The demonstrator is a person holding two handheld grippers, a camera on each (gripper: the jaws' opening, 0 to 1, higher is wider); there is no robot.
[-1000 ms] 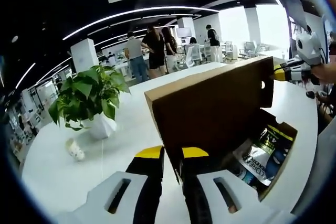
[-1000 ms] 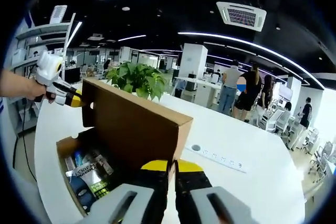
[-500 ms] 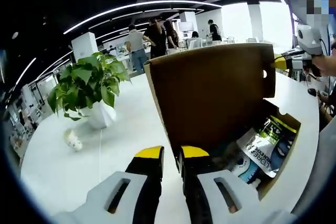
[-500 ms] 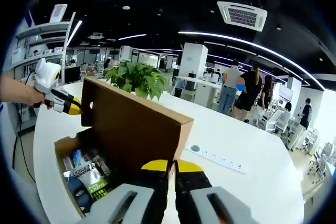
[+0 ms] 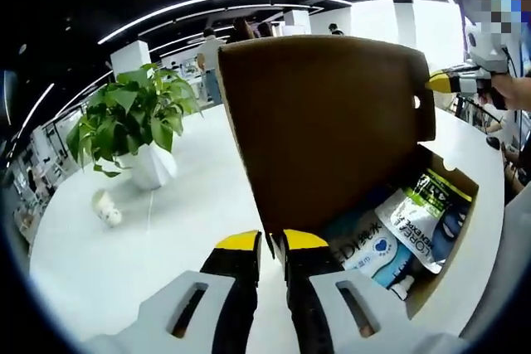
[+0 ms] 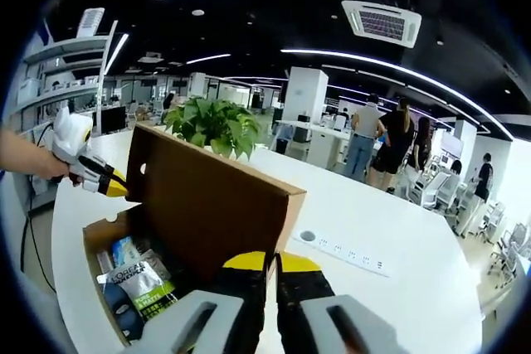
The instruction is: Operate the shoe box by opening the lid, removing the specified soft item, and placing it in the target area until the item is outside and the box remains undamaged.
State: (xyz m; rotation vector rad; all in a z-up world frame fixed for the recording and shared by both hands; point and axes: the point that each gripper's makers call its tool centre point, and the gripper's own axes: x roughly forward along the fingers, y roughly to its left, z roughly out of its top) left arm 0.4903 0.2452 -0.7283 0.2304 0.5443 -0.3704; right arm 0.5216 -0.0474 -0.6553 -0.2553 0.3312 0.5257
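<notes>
We hold the left gripper (image 5: 265,242) at the near edge of the box's (image 5: 460,238) raised lid (image 5: 332,122). Its yellow-tipped fingers (image 5: 238,242) stand pressed close, with a thin dark gap between them; we cannot tell whether lid card lies in that gap. In the right gripper view, the left gripper (image 6: 112,188) sits at the far corner of the lid (image 6: 216,205), beside a small cut-out hole, with a hand (image 6: 33,159) behind it.

The right gripper (image 6: 270,261) shows the same posture: fingers (image 6: 245,263) pressed close at the near lid edge, grip on the card not confirmable. In the left gripper view, the right gripper (image 5: 448,82) touches the lid's upper far corner.

The lid stands open and roughly upright, its brown inner face toward the left gripper view. The box (image 6: 104,230) rests on the white surface (image 5: 124,246). Inside it lie soft printed pouches: a white-and-green pouch (image 5: 419,221) and a blue-and-white pack (image 5: 361,250) beside it. The right gripper view shows the pouch (image 6: 145,288) lying flat in the box.

On the surface, a potted plant (image 5: 133,122) stands well apart from the box, with a small white object (image 5: 104,207) near it. A power strip (image 6: 344,253) is set into the surface (image 6: 398,288). People (image 6: 377,151) stand in the background.
</notes>
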